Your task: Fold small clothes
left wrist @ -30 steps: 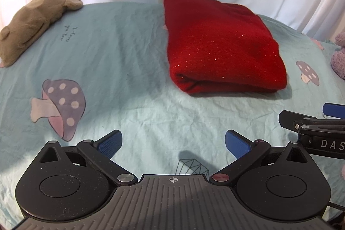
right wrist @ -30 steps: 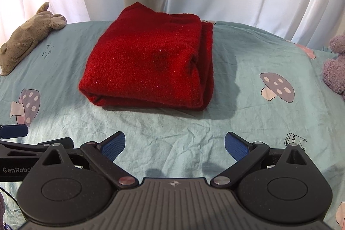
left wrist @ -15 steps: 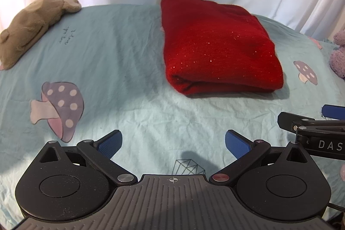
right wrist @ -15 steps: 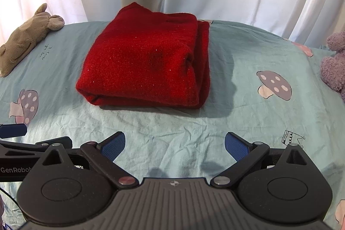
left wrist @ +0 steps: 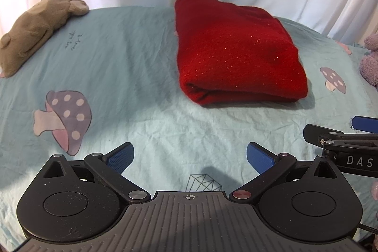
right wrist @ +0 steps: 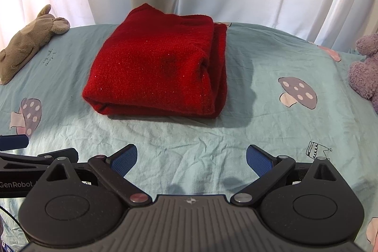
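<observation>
The red sweater (right wrist: 158, 72) sits folded in a neat block mid-bed on the mushroom-print sheet (right wrist: 248, 134); left claw (left wrist: 190, 158) and right claw (right wrist: 191, 161) both hang wide open short of it, holding nothing, touching nothing; grey plush (left wrist: 35, 27) lies far left.

Folded red garment (left wrist: 238, 56) on mushroom-print sheet (left wrist: 132, 67) — left tongs (left wrist: 190, 157) agape, well apart from it.

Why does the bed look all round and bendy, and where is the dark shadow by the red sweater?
Both wrist views use fisheye lenses, so the bed sheet curves like a dome and the corners go dark. In the right wrist view the red sweater casts a soft shadow to its right; in the left wrist view, the shadow sits under its near edge.
</observation>
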